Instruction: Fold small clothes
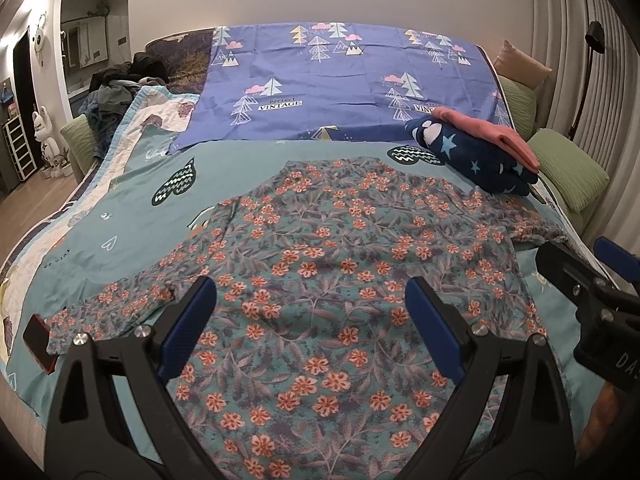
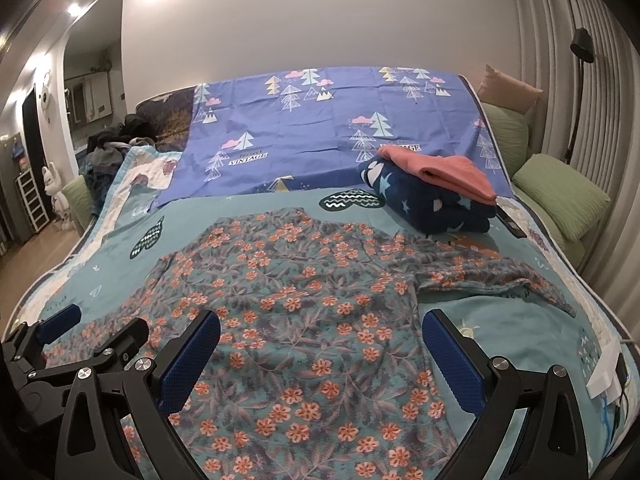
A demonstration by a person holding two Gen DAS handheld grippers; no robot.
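Blue pads (image 1: 434, 328) of the left gripper (image 1: 310, 320) sit spread wide w/ nothing between them, poised over the floral shirt (image 1: 320, 264) at frame centre; right gripper (image 2: 320, 356) likewise splayed and empty above the same cloth. Shirt lies flat on the teal quilt (image 1: 120, 216), one sleeve out to lower left, the other bunched at right edge (image 2: 500, 280), prob. laid out so both sides can be pinched for a fold. Upper right: navy star garment (image 2: 432, 204) w/ pink garment (image 2: 452, 176) stacked on top, apparently finished pieces parked clear of the work area. Purple tree-print sheet (image 2: 320, 128) behind.
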